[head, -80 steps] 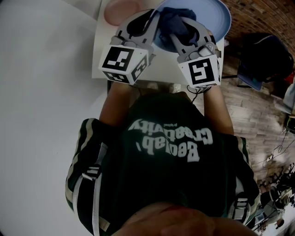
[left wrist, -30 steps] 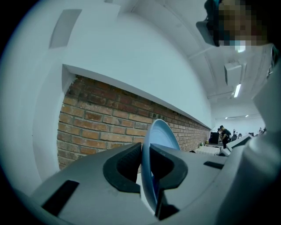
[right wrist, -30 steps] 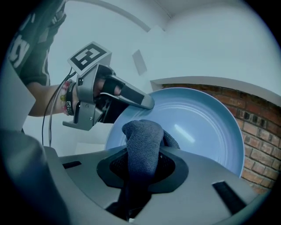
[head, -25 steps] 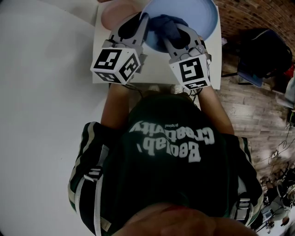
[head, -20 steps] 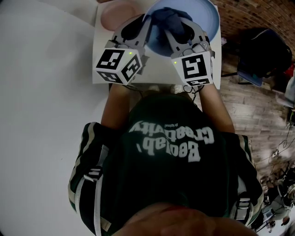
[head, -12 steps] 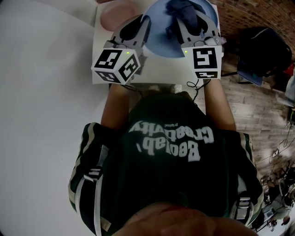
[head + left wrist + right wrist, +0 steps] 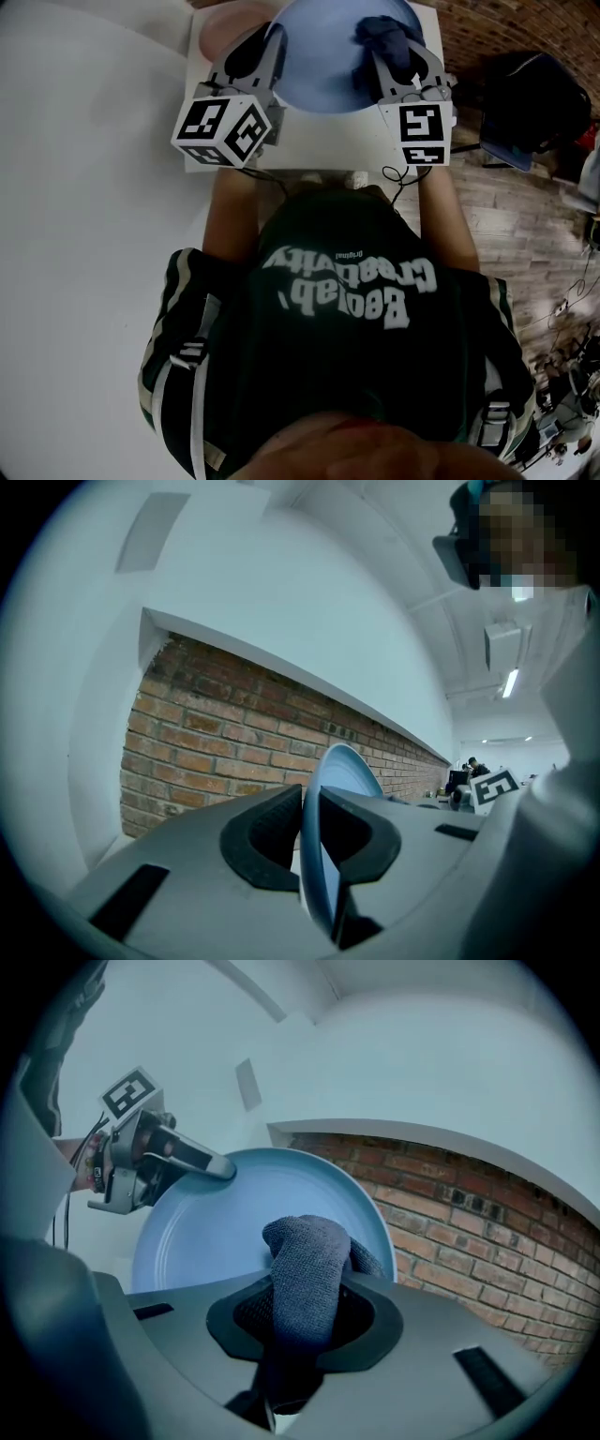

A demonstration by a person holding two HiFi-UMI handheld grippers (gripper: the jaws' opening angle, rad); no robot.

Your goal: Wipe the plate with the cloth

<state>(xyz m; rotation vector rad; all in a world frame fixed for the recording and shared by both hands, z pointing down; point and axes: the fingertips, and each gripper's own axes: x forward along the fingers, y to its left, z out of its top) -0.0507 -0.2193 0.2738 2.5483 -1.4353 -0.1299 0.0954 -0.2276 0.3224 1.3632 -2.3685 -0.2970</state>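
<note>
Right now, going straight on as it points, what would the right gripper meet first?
Most likely the blue plate, clamped by the left gripper; the cloth held in the right gripper would reach it first, if not touching already.

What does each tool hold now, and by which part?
The left tool clamps the blue plate by its rim; the right tool grips the dark cloth at a bunched fold.

Both forearms reach forward, side by side. Left gripper (image 7: 270, 45) sits level, jaws pinched on the plate (image 7: 319, 56) rim. Right gripper (image 7: 394, 56) tips slightly down, jaws clamped round the bunched cloth (image 7: 380, 33).
</note>
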